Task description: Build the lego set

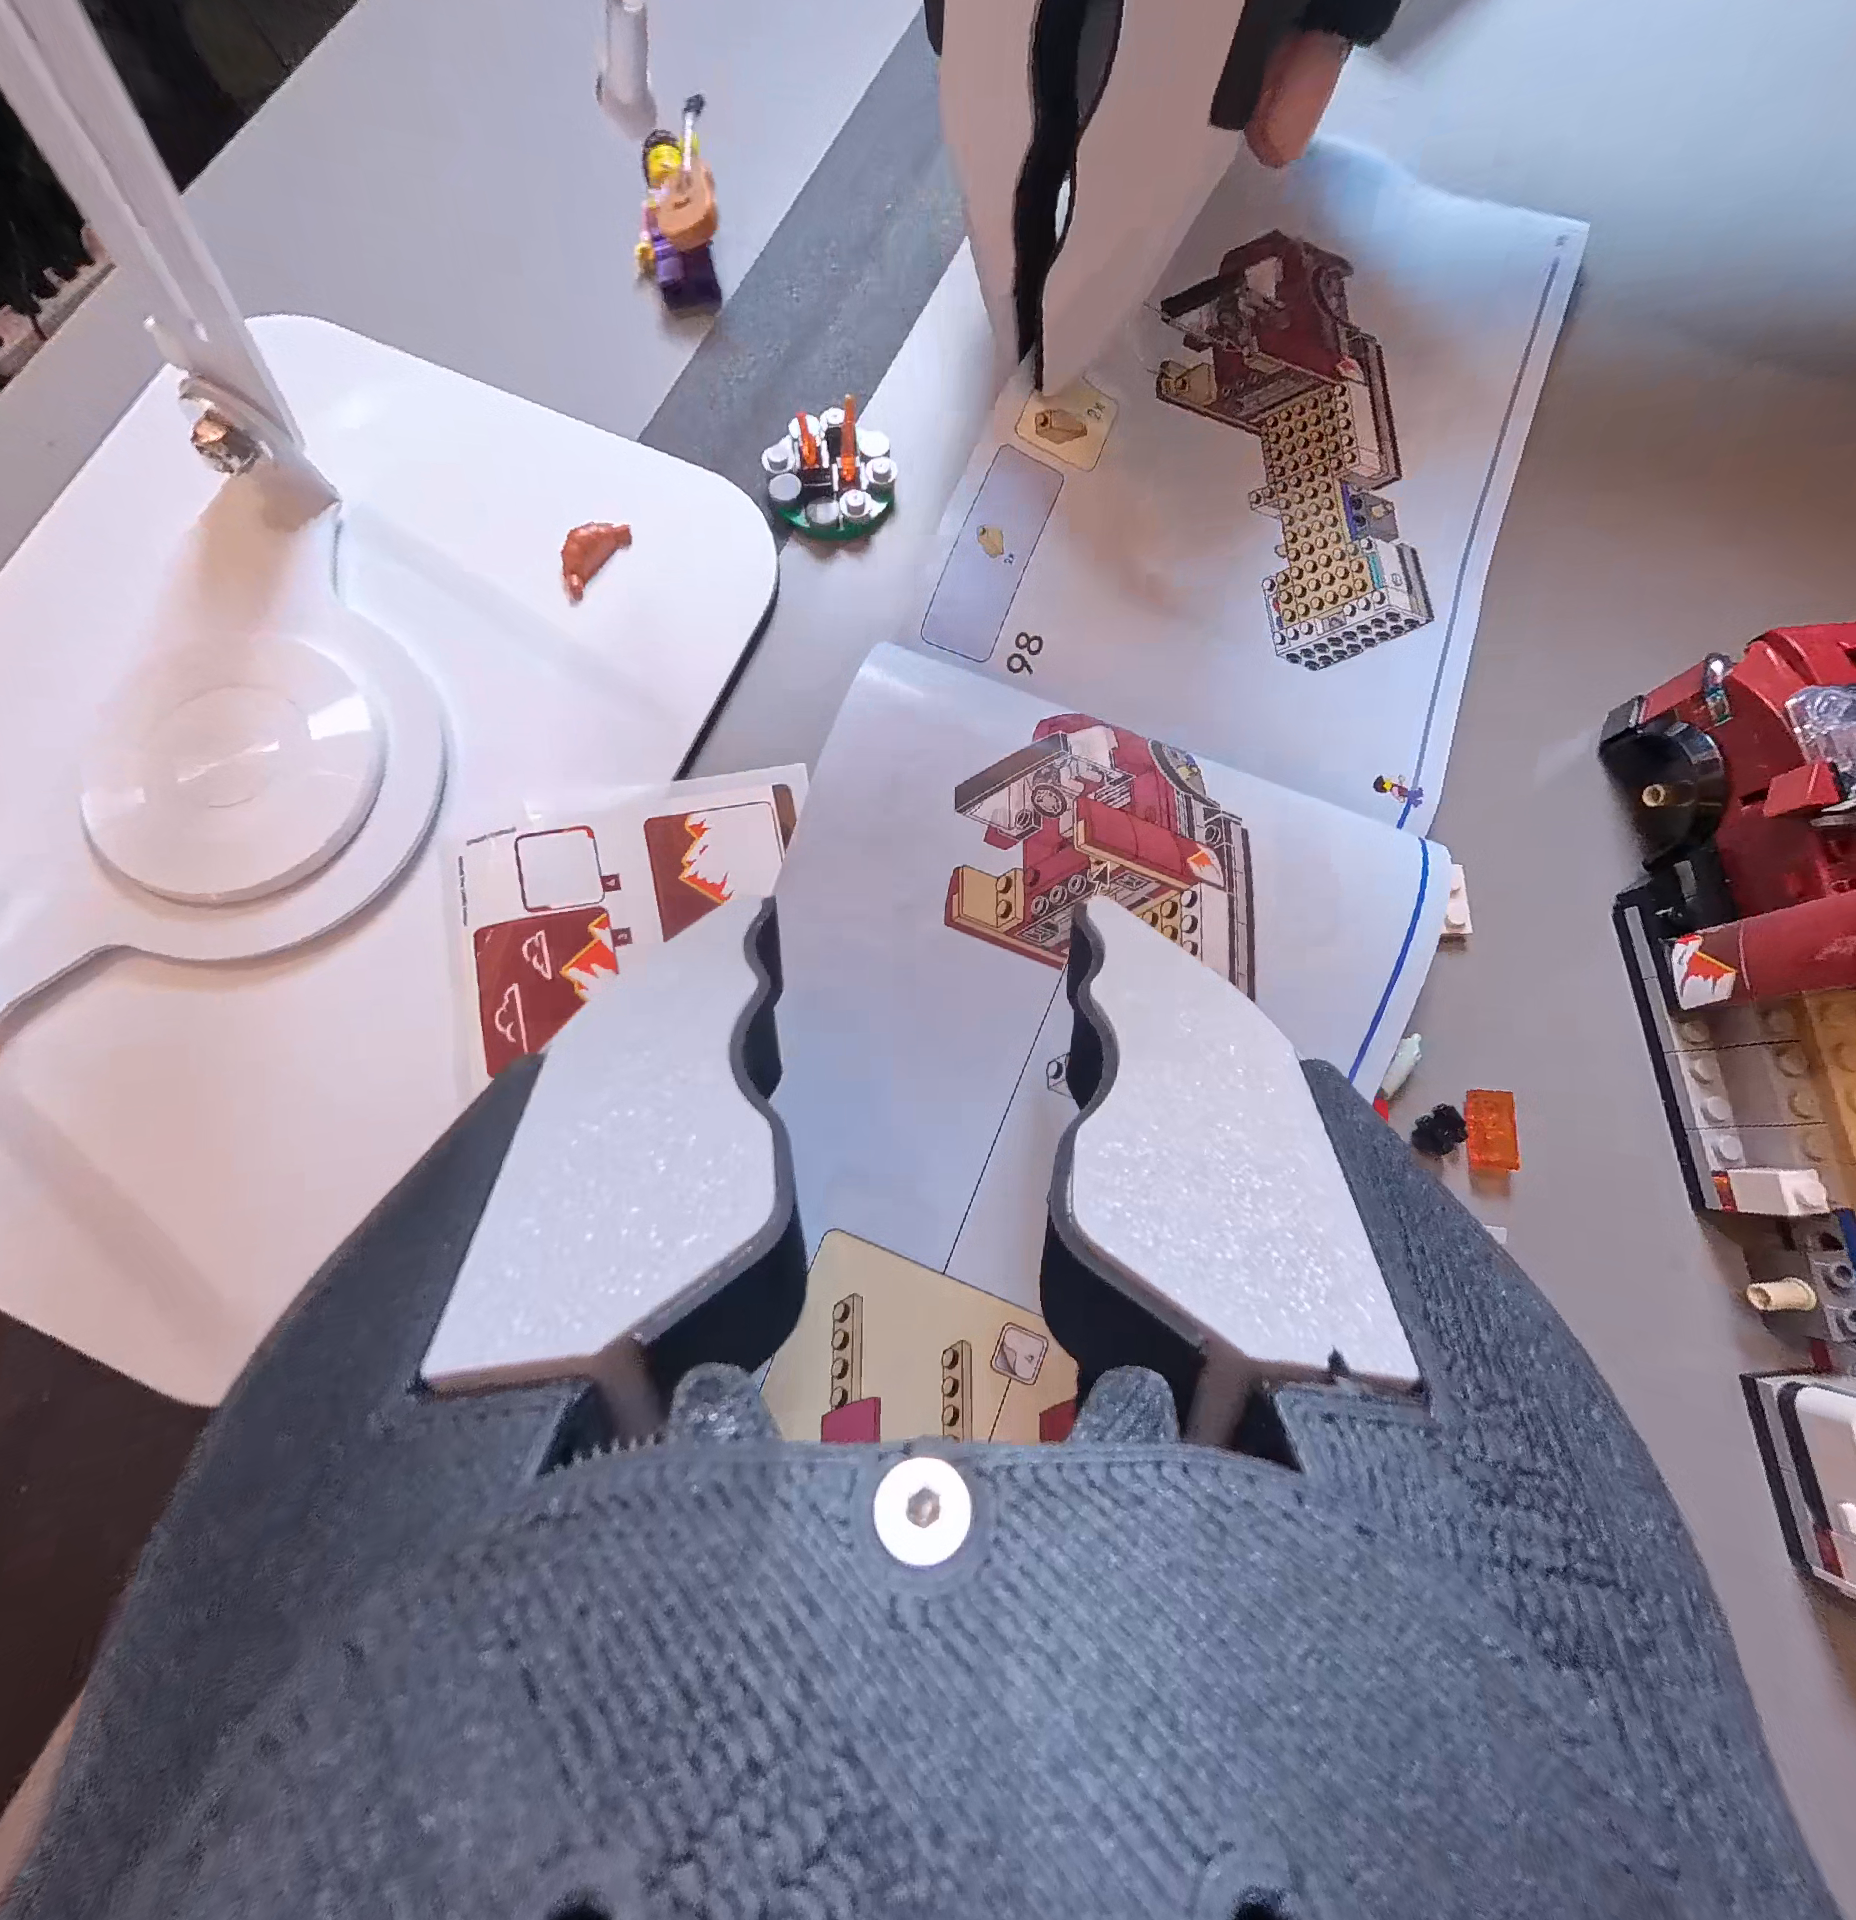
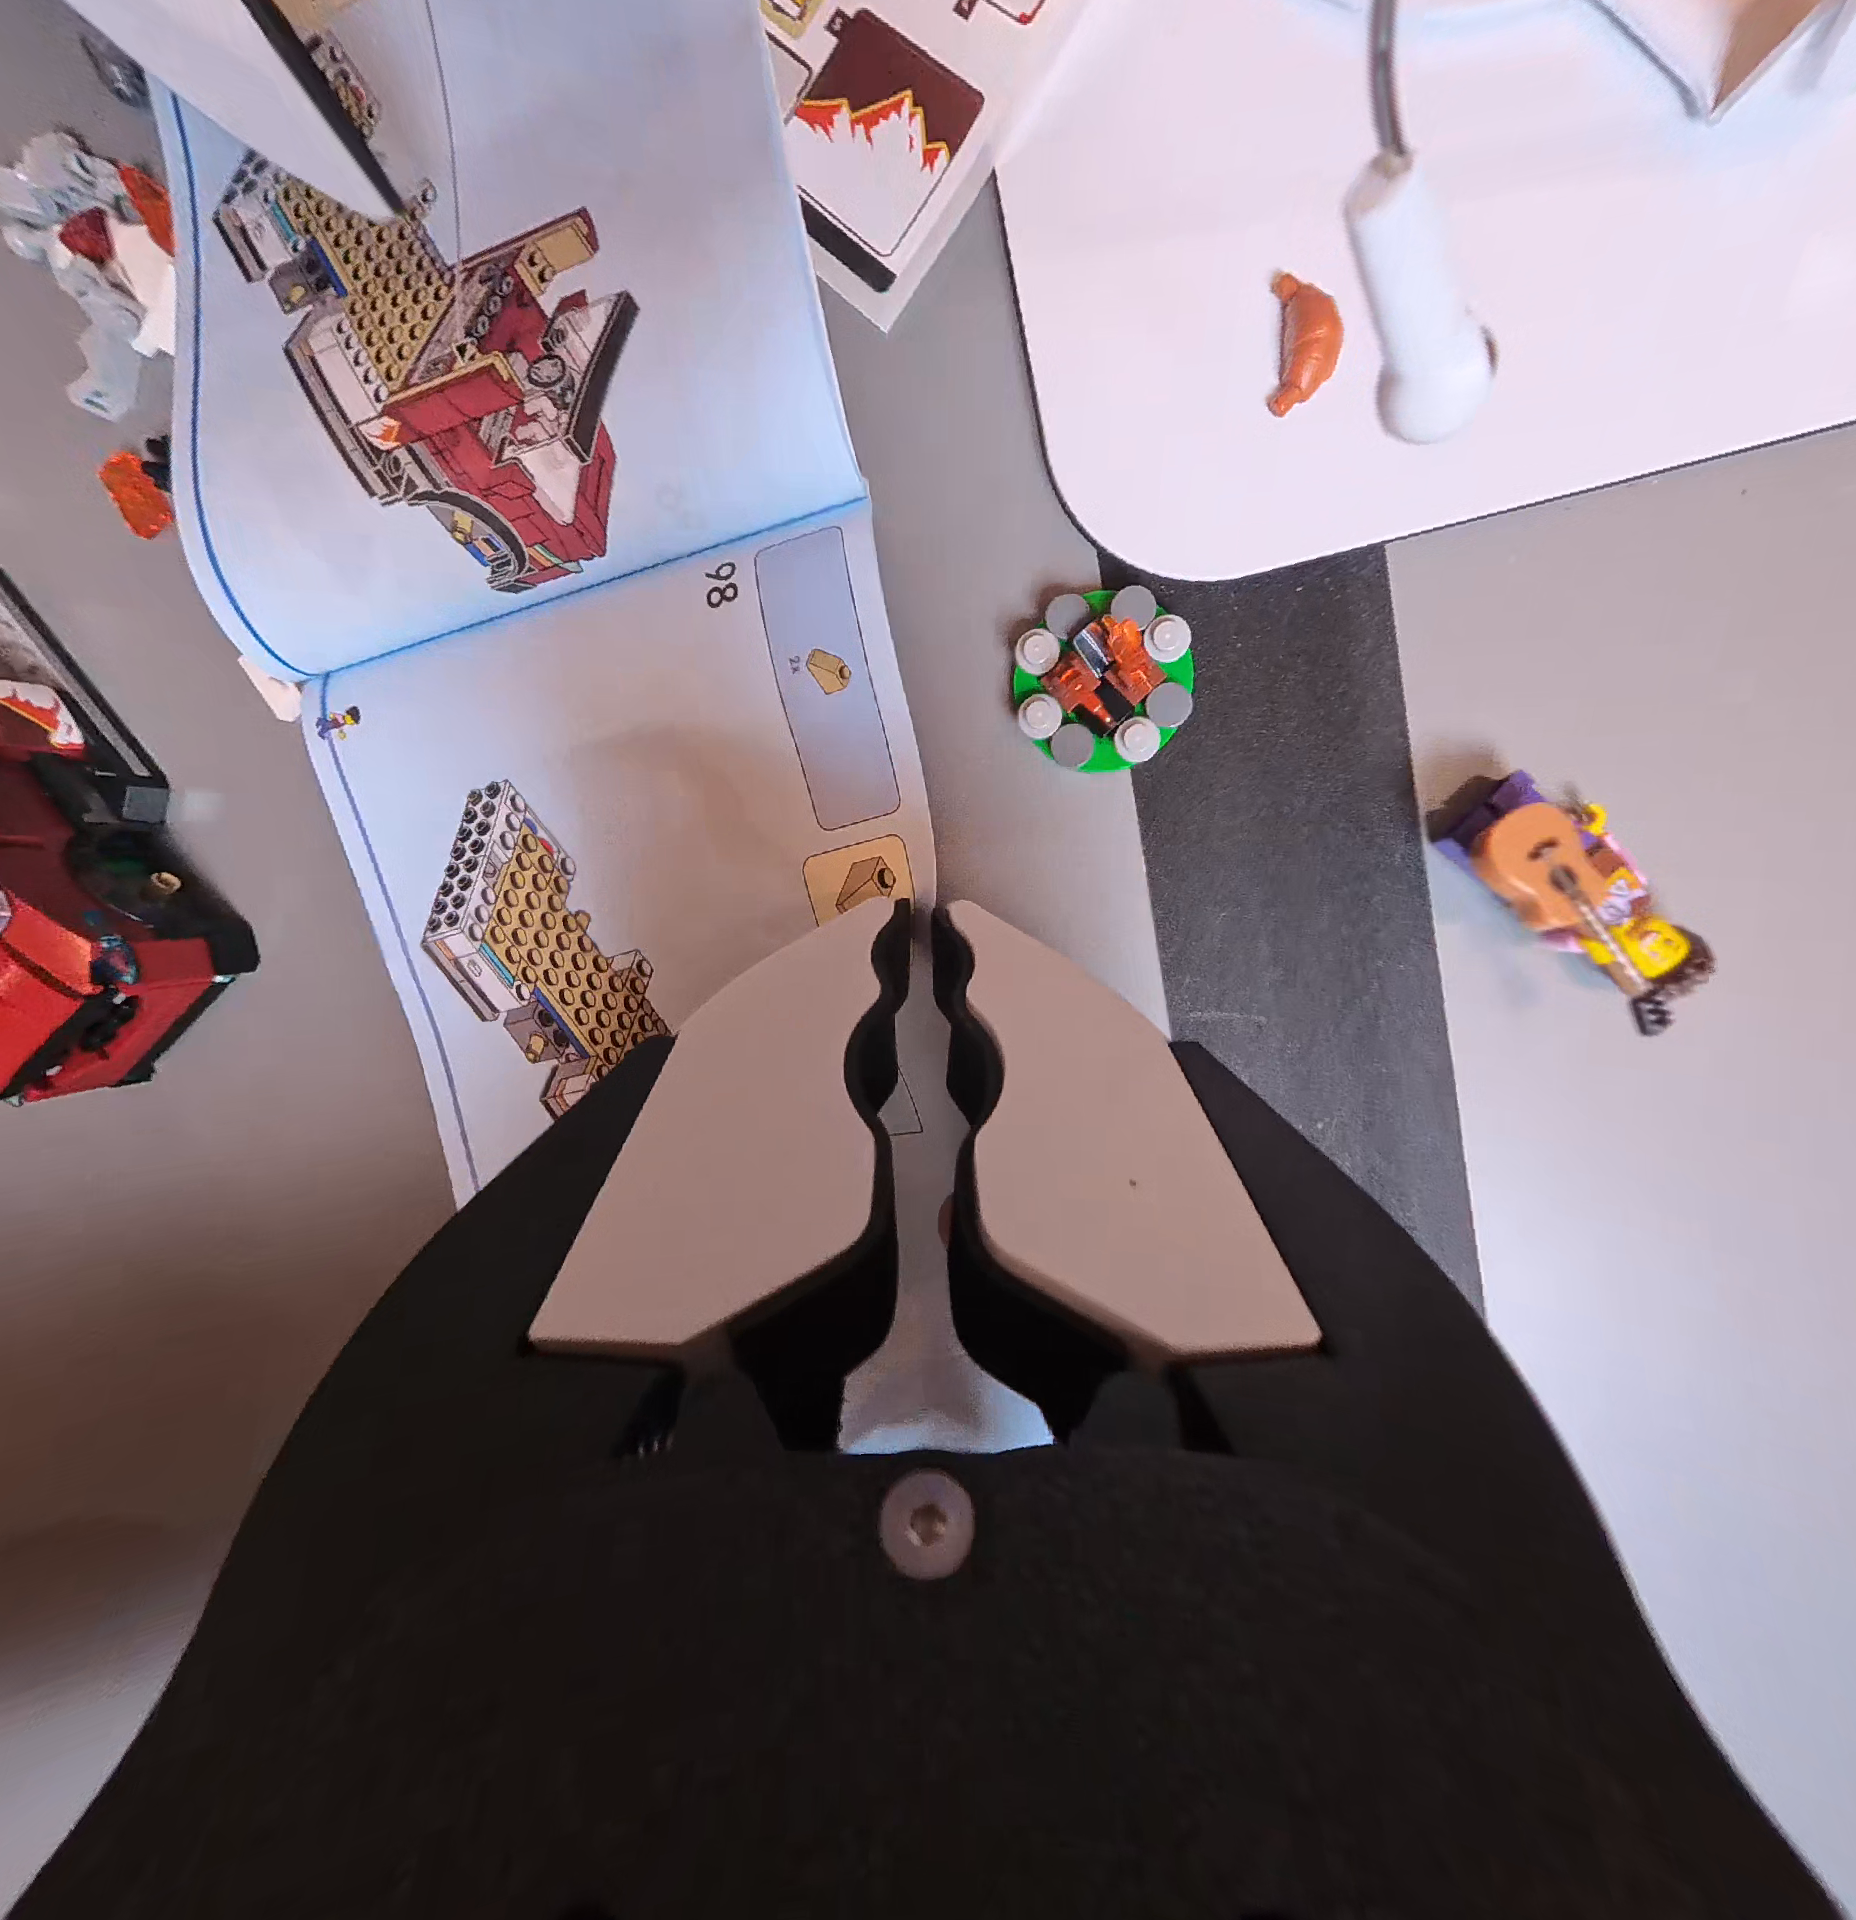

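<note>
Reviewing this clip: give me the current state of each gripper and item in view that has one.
left gripper: open, empty, above the booklet.
right gripper: shut, tips at the page edge; whether it pinches the page is unclear.
instruction booklet: open, one page curled up.
minifigure: lying down.
campfire build: assembled, upright.
red vehicle: partly built.

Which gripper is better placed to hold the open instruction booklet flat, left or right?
Right, probably. The right gripper has its jaws nearly closed at the edge of the open paper instruction booklet. The left gripper hovers, jaws open, over the curling near page.
</note>
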`<control>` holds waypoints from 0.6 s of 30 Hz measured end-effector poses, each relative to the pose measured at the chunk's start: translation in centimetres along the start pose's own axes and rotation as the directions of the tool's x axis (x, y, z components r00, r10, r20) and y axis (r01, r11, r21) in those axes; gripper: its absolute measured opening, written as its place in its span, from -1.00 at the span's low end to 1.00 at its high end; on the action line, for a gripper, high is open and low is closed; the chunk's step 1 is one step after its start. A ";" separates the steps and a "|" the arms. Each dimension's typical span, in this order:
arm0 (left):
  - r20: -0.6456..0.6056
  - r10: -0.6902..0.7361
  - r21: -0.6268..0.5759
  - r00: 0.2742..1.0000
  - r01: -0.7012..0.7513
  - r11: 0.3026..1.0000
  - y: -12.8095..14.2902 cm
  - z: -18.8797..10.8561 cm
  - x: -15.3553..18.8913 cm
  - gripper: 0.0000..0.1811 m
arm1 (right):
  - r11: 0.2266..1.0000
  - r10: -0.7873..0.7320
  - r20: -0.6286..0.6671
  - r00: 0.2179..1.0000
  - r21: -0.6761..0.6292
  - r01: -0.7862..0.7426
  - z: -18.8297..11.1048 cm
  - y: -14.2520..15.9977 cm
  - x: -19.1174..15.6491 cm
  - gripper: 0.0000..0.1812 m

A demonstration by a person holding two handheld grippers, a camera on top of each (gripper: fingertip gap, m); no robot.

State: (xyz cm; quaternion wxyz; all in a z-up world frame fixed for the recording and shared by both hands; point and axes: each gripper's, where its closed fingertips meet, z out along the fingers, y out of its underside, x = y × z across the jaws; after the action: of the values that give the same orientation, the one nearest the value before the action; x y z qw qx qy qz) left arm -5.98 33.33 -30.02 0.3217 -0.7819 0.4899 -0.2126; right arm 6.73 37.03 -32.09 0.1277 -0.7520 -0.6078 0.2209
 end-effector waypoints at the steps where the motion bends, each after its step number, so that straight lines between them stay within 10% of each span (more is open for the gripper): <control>1: -0.010 0.015 -0.006 1.000 -0.015 1.000 -0.2 0.1 0.2 -0.40 | 1.000 -0.016 -0.018 1.000 0.007 0.016 -0.3 0.0 -0.1 -0.96; 12: -0.281 0.086 -0.141 0.956 -0.129 0.982 -2.7 1.5 1.5 -0.19 | 0.950 -0.273 -0.351 0.896 0.048 0.309 -5.4 -3.0 -4.0 -0.98; 18: -0.420 0.158 -0.143 0.894 -0.237 0.961 -2.9 0.2 3.9 -0.62 | 0.929 -0.318 -0.437 0.842 0.033 0.368 -7.1 -3.2 -6.2 -0.98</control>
State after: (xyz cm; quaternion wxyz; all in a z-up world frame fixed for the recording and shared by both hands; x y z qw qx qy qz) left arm -2.31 30.81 -28.02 0.1572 -0.6940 0.6409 -0.2879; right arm 6.43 32.29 -23.38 0.3373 -0.6520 -0.6763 0.0606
